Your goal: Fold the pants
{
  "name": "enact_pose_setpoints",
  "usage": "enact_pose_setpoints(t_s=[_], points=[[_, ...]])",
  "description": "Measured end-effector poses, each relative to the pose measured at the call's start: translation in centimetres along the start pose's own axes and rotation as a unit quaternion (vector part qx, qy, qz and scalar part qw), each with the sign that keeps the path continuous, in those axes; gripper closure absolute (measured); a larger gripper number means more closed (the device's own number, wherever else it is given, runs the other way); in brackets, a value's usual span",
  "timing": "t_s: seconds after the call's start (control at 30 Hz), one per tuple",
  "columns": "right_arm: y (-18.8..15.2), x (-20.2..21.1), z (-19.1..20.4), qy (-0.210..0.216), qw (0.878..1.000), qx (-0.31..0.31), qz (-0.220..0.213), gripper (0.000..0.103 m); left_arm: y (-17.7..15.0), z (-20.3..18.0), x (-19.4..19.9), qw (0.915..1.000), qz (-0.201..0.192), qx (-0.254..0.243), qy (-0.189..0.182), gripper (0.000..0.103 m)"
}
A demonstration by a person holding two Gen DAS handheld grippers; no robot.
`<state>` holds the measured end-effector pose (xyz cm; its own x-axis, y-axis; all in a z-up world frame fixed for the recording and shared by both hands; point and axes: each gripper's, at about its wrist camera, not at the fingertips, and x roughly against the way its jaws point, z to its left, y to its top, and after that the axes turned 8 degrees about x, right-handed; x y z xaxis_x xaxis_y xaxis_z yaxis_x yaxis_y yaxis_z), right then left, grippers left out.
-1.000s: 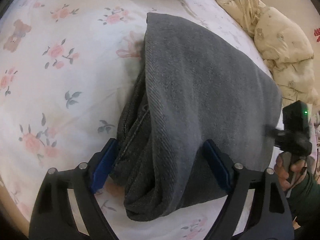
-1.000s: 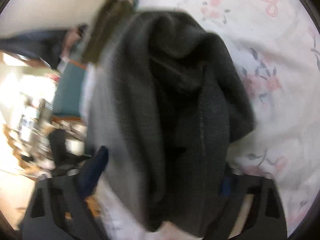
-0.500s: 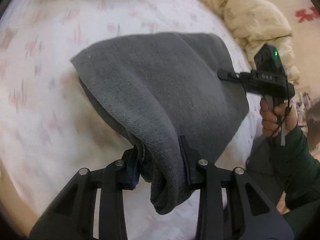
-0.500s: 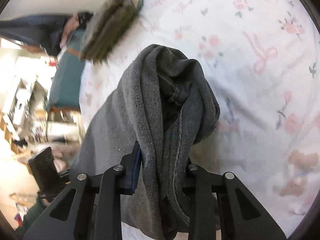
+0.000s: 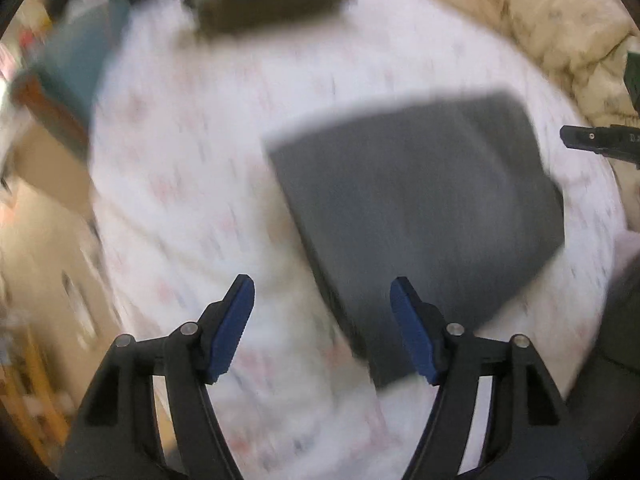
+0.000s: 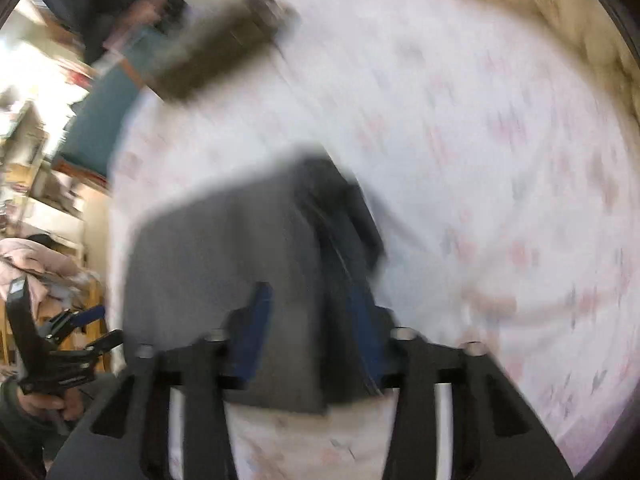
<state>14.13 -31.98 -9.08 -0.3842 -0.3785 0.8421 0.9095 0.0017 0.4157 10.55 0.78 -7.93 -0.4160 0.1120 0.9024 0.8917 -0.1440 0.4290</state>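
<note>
- The grey pants (image 5: 416, 216) lie as a flat folded rectangle on the flowered bed sheet (image 5: 192, 168). That placement suggests the last fold is down and the bundle has been laid to rest.
- The left gripper (image 5: 322, 328) hangs above the sheet with its blue fingers (image 5: 236, 316) spread wide and nothing between them. It sits just beside the near edge of the pants, probably because its share of the fold is done.
- The right gripper (image 6: 308, 328), seen from its own camera, has its blue fingers at either side of the near end of the pants (image 6: 240, 264). Heavy blur makes it impossible to tell whether they pinch the cloth or have let go.
- A cream quilt (image 5: 540, 28) is bunched at the far edge of the bed, well apart from the pants. A dark olive folded stack (image 5: 268, 0) lies at the head end, perhaps finished laundry.
</note>
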Motion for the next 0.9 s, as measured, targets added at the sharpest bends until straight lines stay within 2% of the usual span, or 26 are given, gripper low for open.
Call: enact_pose_setpoints(t_s=[0.03, 0.07, 0.1, 0.13, 0.23, 0.33, 0.43, 0.5, 0.6, 0.67, 0.73, 0.8, 0.9], points=[[0.5, 0.2, 0.6, -0.002, 1.0, 0.009, -0.009, 0.1, 0.8, -0.4, 0.1, 0.9999, -0.016, -0.001, -0.002, 0.049], [1.1, -0.2, 1.2, 0.001, 1.0, 0.017, -0.011, 0.102, 1.2, -0.7, 0.0, 0.9997, -0.019, -0.004, -0.013, 0.075], [2.1, -1.2, 1.9, 0.019, 0.999, 0.023, -0.01, 0.102, 2.2, -1.3, -1.0, 0.9994, -0.006, -0.004, -0.033, 0.085], [2.9, -2.5, 2.6, 0.023, 0.999, 0.029, -0.007, 0.102, 2.7, -2.1, -2.0, 0.9994, 0.0, 0.002, -0.035, 0.095], [4.4, -6.6, 3.8, -0.02, 0.998, 0.063, 0.014, 0.103, 3.5, -2.6, -5.0, 0.9988, 0.002, 0.027, -0.04, 0.096], [5.2, -9.5, 2.7, -0.07, 0.994, 0.081, 0.022, 0.103, 3.0, -2.9, -7.5, 0.997, 0.027, 0.051, -0.051, 0.097], [5.1, -11.4, 2.1, -0.084, 0.991, 0.1, 0.028, 0.103, 2.4, -5.3, -8.5, 0.9993, 0.029, -0.007, -0.022, 0.097], [5.4, -12.3, 1.6, -0.079, 0.992, 0.094, 0.036, 0.103, 2.3, -5.4, -8.9, 0.9992, 0.032, -0.01, -0.02, 0.097], [6.6, -13.7, -1.5, -0.016, 0.998, 0.016, 0.063, 0.103, 2.7, -4.7, -9.3, 0.9984, 0.043, 0.004, -0.036, 0.097], [6.8, -13.6, -1.8, -0.006, 0.997, 0.017, 0.077, 0.103, 2.8, -4.6, -9.4, 0.9983, 0.043, 0.006, -0.038, 0.097], [6.4, -12.6, -0.1, -0.038, 0.994, 0.07, 0.074, 0.103, 2.6, -4.3, -9.0, 0.9983, 0.039, 0.018, -0.039, 0.097], [5.8, -10.8, 1.3, -0.05, 0.992, 0.094, 0.07, 0.103, 2.6, -3.5, -8.0, 0.9971, 0.034, 0.052, -0.044, 0.097], [4.5, -5.9, 2.6, -0.025, 0.995, 0.097, 0.025, 0.097, 2.0, -3.7, -5.3, 0.9972, 0.01, 0.054, -0.051, 0.097]])
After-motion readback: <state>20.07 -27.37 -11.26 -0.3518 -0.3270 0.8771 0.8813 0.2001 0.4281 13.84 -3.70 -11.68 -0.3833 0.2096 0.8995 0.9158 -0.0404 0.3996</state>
